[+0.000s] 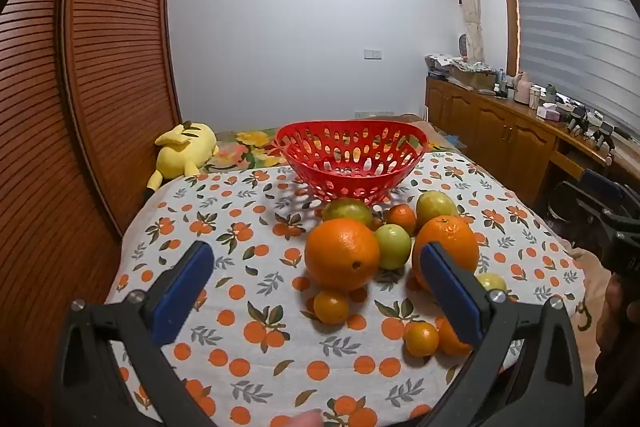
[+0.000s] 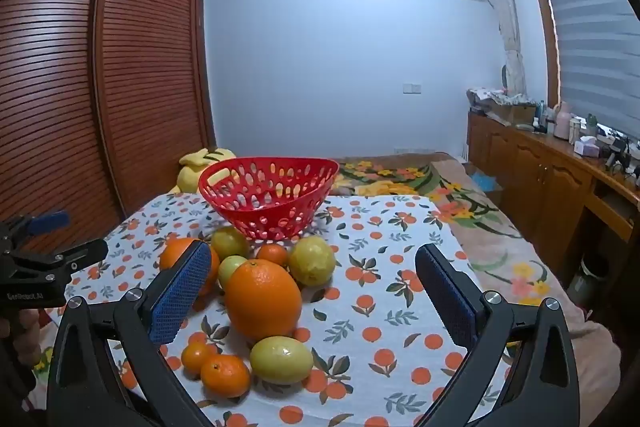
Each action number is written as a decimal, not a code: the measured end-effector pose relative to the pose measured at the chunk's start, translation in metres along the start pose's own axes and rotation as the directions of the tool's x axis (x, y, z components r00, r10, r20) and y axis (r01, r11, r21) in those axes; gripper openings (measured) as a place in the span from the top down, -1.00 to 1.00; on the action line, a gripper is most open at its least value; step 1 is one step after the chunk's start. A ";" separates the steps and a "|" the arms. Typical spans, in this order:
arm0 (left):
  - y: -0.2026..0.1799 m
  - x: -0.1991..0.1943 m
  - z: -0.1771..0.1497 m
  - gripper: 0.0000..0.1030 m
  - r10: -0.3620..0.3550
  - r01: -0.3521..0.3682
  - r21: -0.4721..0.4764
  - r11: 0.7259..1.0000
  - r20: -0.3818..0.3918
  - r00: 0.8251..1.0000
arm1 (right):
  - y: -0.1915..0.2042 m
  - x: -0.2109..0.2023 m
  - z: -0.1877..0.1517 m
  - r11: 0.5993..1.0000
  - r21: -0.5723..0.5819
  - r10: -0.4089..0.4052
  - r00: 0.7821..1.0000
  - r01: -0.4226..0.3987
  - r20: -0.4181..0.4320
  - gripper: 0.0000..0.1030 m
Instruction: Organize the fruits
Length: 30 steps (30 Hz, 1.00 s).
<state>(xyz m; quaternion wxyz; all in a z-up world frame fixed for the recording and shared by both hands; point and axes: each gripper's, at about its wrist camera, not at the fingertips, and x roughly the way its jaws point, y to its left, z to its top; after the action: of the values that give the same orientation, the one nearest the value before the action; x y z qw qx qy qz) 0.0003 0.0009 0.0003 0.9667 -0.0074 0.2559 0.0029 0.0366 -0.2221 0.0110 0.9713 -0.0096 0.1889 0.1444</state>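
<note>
— Is any fruit in the red basket yet?

— Not that I can see; through its oval holes it looks empty, at centre frame. The large oranges, small tangerines and yellow-green lemons sit clustered below it on the orange-print cloth over the desk. So everything is left to do.

— And the tongs?

— The left tongs and the right tongs are both spread wide, grasping nothing. The peel is pebbled, the basket glossy plastic.

Both wrist views look slightly downward, sharing the red basket.
</note>
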 end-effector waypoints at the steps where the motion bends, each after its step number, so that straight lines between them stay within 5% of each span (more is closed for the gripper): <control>1: -0.002 -0.001 0.000 -1.00 0.015 -0.016 0.031 0.999 0.012 1.000 | 0.000 -0.001 0.000 1.000 0.004 0.003 1.000 -0.003 0.010 -1.00; 30: -0.001 -0.024 0.011 -1.00 0.011 -0.012 0.026 1.000 0.038 0.999 | 0.012 -0.008 0.004 1.000 -0.007 0.000 1.000 0.001 0.011 -1.00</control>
<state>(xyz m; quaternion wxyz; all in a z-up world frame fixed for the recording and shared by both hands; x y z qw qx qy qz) -0.0148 0.0002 0.0212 0.9713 0.0068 0.2377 0.0050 0.0275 -0.2121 0.0184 0.9723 -0.0121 0.1831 0.1448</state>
